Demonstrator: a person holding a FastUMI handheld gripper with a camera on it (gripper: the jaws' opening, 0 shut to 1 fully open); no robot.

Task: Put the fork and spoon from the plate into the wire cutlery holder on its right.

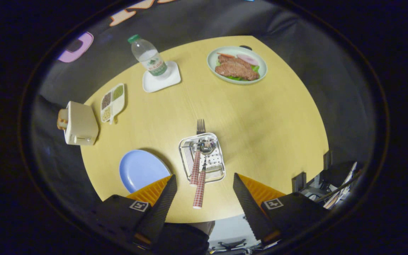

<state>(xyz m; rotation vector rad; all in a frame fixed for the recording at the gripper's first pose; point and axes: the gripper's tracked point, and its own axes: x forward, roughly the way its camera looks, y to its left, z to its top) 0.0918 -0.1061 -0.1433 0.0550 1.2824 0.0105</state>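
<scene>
Gripper (204,182) wide apart, gripping nothing, above table (267,120). Fork (197,152) and spoon (204,166) both in holder (186,148) just ahead of fingers, checked handles jutting out between them. Plate (140,170) bare, left of holder.

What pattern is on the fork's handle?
Red-and-white checks on the fork handle, gripper view.
</scene>
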